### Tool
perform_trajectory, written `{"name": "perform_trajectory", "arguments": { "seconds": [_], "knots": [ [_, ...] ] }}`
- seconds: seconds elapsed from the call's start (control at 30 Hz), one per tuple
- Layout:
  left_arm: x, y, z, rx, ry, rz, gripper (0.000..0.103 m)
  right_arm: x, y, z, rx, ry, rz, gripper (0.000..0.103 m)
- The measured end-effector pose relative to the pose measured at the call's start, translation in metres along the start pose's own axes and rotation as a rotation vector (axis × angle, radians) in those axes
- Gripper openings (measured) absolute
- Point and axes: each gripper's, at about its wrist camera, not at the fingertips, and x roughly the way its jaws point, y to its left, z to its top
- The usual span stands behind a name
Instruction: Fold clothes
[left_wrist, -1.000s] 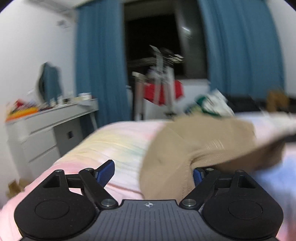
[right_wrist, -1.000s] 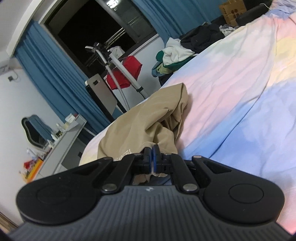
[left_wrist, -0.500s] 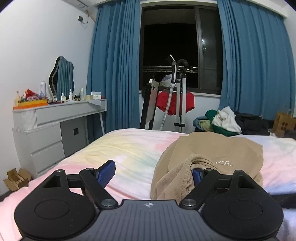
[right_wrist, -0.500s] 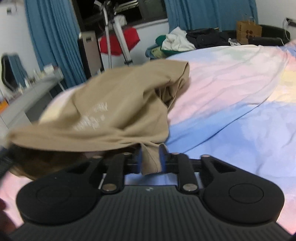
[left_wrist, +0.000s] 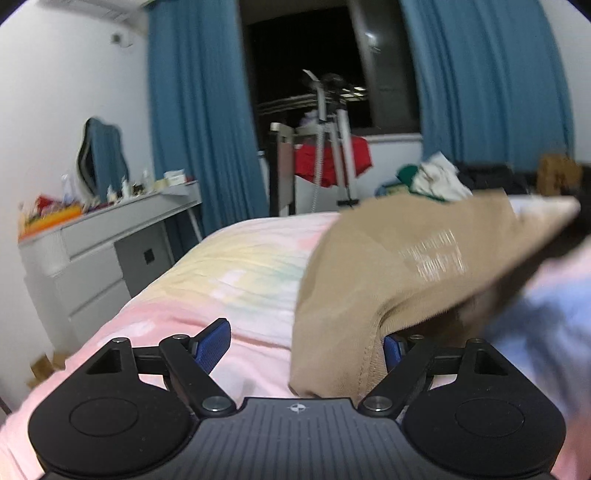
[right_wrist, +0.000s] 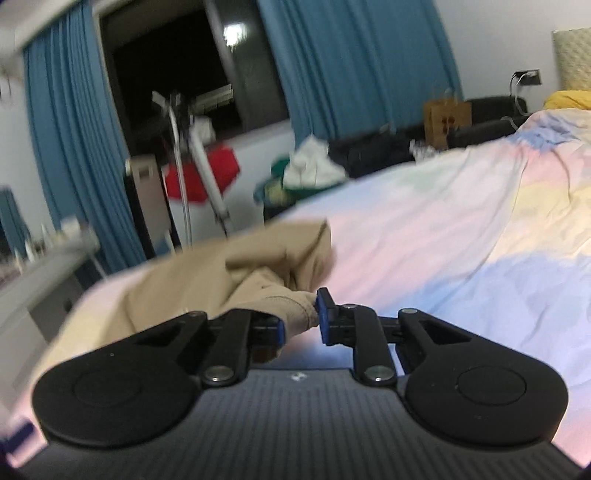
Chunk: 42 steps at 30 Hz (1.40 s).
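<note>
Tan cloth, a beige garment (left_wrist: 388, 266), lies bunched on the pastel bed (left_wrist: 236, 273) toward its near edge, with pale printed lettering on its upper face that is too blurred to read; in the left wrist view one flap of it stretches off to the right and stands lifted above the sheet, with shadow under it; a seamed edge of the cloth hangs down between the fingers of the left tool (left_wrist: 301, 345), closer to the right-hand blue pad, which it partly hides; the fingers of that tool stand wide apart, and the left-hand pad has bare pink sheet beside it. In the right wrist view the garment (right_wrist: 236, 273) sits crumpled left of centre on the bed (right_wrist: 461, 229), and a hemmed fold of it lies in the gap of the right tool (right_wrist: 301, 321); the pads there are parted, the fold touching the right-hand one, so nothing is clamped. Beyond the bed a pile of white and green clothes (left_wrist: 432, 181) rests by the window; blue curtains (left_wrist: 199, 122) flank the dark pane; a metal stand with something red (left_wrist: 332, 158) hung on it is in front of the window; a grey dresser (left_wrist: 99, 254) with a mirror and small clutter lines the left wall; a brown paper bag (right_wrist: 447, 122) stands farther right.
</note>
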Motion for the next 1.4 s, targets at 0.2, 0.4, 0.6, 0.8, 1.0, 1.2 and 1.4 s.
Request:
{"name": "perform_trajectory", "arguments": {
  "seconds": [0.2,0.4,0.6,0.8,1.0,1.2,1.4],
  "knots": [
    [0.003,-0.023,-0.012,0.121,-0.01,0.137,0.083,-0.011,-0.006,0.012,0.044,-0.098,0.012,0.018],
    [-0.012,-0.012,-0.001,0.069,-0.081,0.251,0.085,-0.005,-0.015,0.012,0.044,-0.062,-0.033,0.018],
    [-0.005,0.015,0.007,-0.086,0.014,0.182,0.084,0.031,-0.033,-0.01,0.087,0.275,-0.077,0.018],
    [0.008,0.035,0.007,-0.188,0.109,0.11,0.076,0.031,-0.029,-0.025,0.087,0.355,-0.075,0.019],
    [0.028,0.041,0.007,-0.208,0.192,0.073,0.073,0.015,-0.021,-0.02,0.075,0.248,0.014,0.019],
    [0.04,0.046,0.003,-0.232,0.241,0.037,0.058,0.017,-0.015,-0.029,0.025,0.299,0.035,0.019],
    [0.046,0.048,0.002,-0.276,0.232,-0.015,0.022,0.021,-0.021,-0.041,0.035,0.356,-0.035,0.019]
  ]
}}
